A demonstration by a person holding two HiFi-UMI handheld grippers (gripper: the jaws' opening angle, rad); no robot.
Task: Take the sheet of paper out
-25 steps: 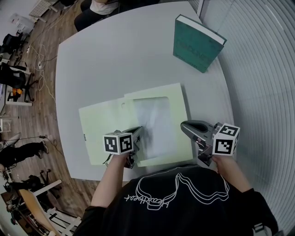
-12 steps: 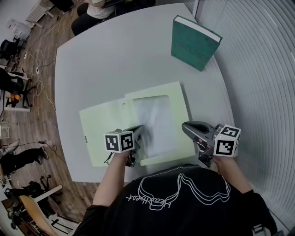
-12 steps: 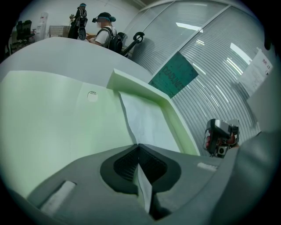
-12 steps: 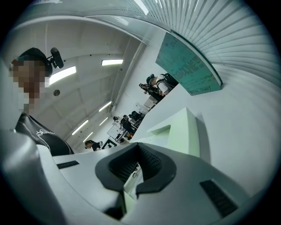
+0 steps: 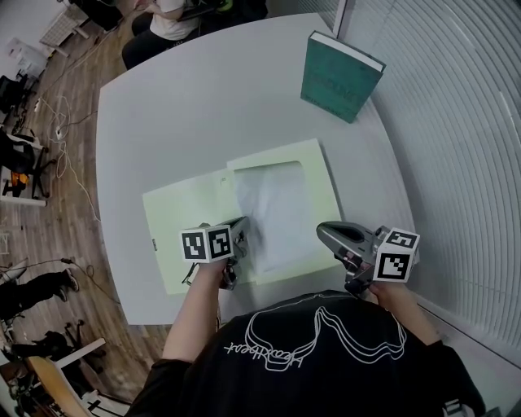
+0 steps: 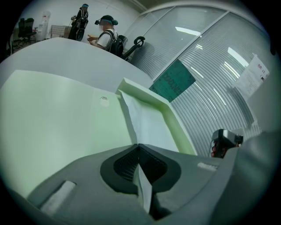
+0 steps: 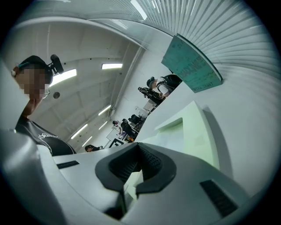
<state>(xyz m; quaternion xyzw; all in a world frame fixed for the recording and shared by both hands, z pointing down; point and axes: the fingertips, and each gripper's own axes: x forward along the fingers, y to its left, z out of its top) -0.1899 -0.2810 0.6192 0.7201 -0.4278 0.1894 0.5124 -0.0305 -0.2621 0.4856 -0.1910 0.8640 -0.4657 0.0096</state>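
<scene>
A pale green folder [image 5: 183,224] lies open on the grey table [image 5: 187,106], its pocket half to the right. A white sheet of paper [image 5: 277,208] lies in that pocket. My left gripper [image 5: 239,236] is shut on the sheet's near left edge; in the left gripper view the thin sheet [image 6: 147,121] runs down between the closed pads of that gripper [image 6: 139,147]. My right gripper [image 5: 322,233] hovers over the folder's right margin. Its pads meet in the right gripper view [image 7: 138,147], with the folder [image 7: 199,127] ahead; I see nothing held.
A teal book [image 5: 338,77] lies at the table's far right corner, close to a wall of white blinds [image 5: 456,122]. People [image 5: 175,8] are beyond the far edge. The table's near edge runs just below the folder.
The right gripper has drawn back a little toward the person and lifted. The left gripper stays clamped on the sheet in the same spot.
</scene>
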